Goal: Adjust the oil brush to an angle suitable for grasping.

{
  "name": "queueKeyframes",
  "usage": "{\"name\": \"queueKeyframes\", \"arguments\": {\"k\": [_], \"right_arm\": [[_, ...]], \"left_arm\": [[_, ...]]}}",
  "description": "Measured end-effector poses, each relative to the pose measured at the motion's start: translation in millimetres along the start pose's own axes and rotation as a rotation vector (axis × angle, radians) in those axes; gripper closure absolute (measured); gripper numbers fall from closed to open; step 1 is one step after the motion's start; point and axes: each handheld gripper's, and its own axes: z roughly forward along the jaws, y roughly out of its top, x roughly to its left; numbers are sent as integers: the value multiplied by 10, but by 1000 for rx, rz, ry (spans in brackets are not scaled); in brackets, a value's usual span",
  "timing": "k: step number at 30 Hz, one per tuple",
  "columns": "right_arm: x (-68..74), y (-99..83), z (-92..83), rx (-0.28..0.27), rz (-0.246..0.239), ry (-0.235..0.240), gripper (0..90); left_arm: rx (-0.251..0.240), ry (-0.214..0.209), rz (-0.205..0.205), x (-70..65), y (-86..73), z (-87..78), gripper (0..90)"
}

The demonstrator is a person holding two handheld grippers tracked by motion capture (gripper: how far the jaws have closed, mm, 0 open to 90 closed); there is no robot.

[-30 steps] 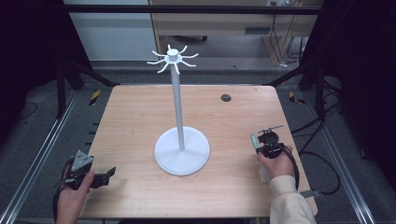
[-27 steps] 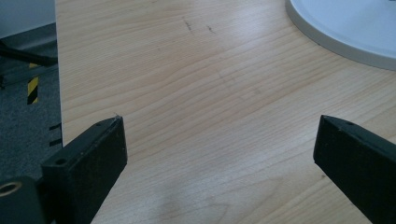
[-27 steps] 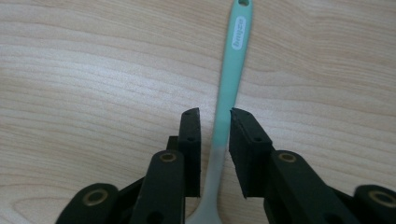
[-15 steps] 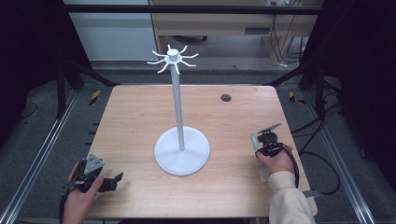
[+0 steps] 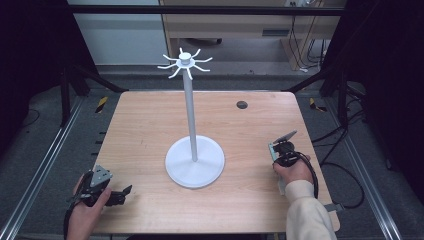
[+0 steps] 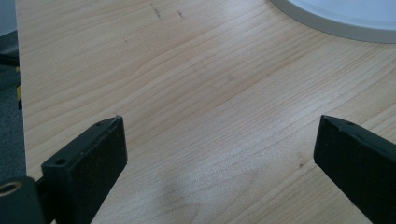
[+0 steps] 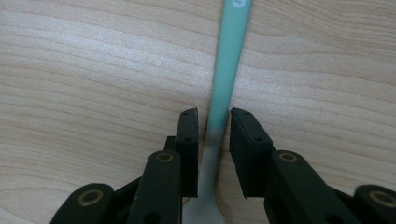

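A utensil with a pale green handle (image 7: 229, 56) and a grey metal lower end lies on the wooden table (image 5: 150, 125). My right gripper (image 7: 214, 114) points down over it at the table's right side (image 5: 282, 152). Its jaws have just been closing; they stand narrowly apart with the handle between them, and a thin gap shows at the left pad. My left gripper (image 5: 120, 192) rests near the front left corner, jaws wide open (image 6: 219, 126) over bare wood. A white stand (image 5: 195, 162) with a tall pole and hooked arms at its top (image 5: 185, 61) stands mid-table.
The stand's round base rim (image 6: 336, 18) lies ahead and to the right of the left gripper. A small black round cap (image 5: 242, 104) sits at the table's far right. Dark floor, rails and cables surround the table.
The left gripper has edged slightly to the right and tilted in the hand. The right gripper has stayed in place over the utensil.
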Motion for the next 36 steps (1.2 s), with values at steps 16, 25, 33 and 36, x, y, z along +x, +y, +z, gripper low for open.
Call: {"name": "queueKeyframes", "arguments": {"k": [16, 25, 33, 36], "right_arm": [[-3, 32, 35, 27, 22, -5, 809], [-20, 16, -82, -23, 3, 36, 828], [-39, 13, -422, -183, 6, 112, 828], [-21, 3, -521, -253, -3, 144, 828]], "left_arm": [[-2, 2, -7, 0, -4, 6, 23], [13, 9, -5, 11, -13, 16, 23], [20, 23, -5, 28, -29, 15, 23], [27, 28, -5, 33, -37, 12, 23]]}}
